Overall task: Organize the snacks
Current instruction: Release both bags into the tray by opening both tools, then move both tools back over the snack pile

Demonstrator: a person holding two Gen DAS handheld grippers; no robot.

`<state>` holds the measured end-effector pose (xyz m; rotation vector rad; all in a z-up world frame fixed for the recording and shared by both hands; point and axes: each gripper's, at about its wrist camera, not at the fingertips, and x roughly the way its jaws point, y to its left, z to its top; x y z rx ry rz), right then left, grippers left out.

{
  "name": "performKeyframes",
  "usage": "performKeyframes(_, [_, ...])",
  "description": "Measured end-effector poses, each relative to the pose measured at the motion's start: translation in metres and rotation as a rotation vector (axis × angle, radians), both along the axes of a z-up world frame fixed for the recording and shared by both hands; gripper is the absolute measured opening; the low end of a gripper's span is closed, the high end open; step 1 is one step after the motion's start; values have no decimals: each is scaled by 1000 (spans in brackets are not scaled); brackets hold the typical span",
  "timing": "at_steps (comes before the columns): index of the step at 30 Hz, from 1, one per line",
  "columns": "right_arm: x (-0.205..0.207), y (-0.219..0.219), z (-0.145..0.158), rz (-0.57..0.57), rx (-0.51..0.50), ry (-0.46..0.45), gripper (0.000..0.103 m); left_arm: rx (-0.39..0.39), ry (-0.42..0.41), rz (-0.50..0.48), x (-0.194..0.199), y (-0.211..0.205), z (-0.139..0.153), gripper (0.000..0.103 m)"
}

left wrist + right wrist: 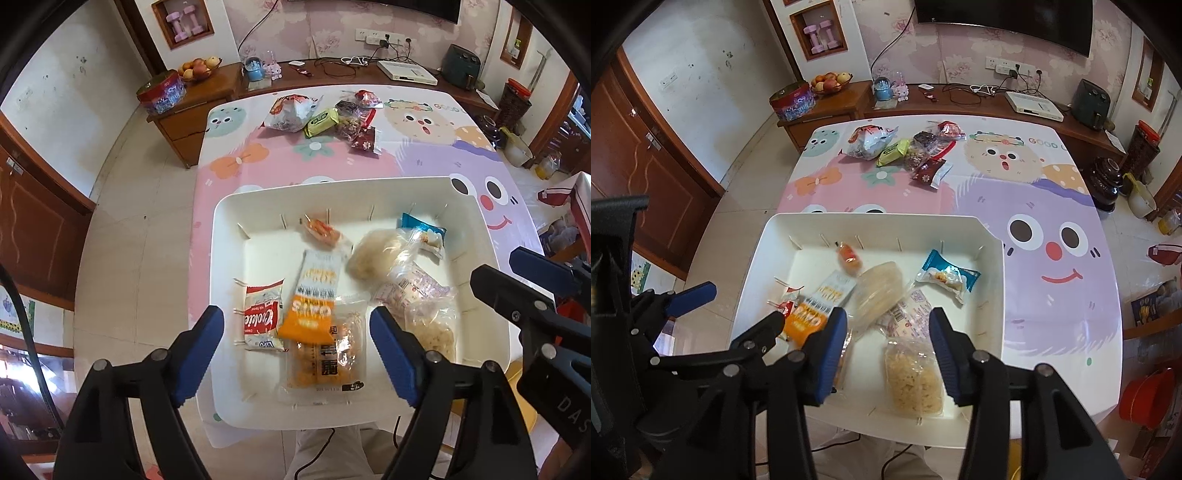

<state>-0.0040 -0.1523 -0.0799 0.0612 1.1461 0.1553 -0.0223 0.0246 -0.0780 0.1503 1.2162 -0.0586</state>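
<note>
Both tools over the near end of the white tray (476, 221), nothing in either one.

My left gripper (297, 334) is spread wide, blue pads (197, 345) apart, hanging above the orange oats packet (314, 302) and the clear pack of orange cakes (325, 360) that lies partly under it. No contact with either.

My right gripper (888, 349) is also wide open, above the clear bag of pale yellow crisps (916, 380) at the near right of the tray. Fingers straddle it from above; can't tell if they touch it.

Tray contents, from the left wrist view:
- red-and-white cookie packet (260, 317), near left, just beside the oats packet
- small orange-red sausage snack (321, 230), toward the far wall
- round pale bun in clear wrap (376, 258), middle
- blue-and-white wrapped snack (424, 232), far right corner
- clear wrapper with pink print (410, 288), between the bun and the crisps bag

Loose snacks sit in a pile at the far end of the table (1052, 295), well apart from the tray: a white-and-red bag (868, 144), a green packet (894, 151), a dark red packet (929, 171), and a few more I can't make out. The tray rests on the cartoon-print cloth at the near edge.
</note>
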Motion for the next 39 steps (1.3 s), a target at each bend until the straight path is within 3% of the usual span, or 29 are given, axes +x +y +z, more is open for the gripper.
performKeyframes(27, [2,12,-1,21,-6,15,47,6,31,23,0,13,-4,84])
performKeyframes(39, [17,3,-4,-5,-5,19,47,24,14,14,26,15,-1,84])
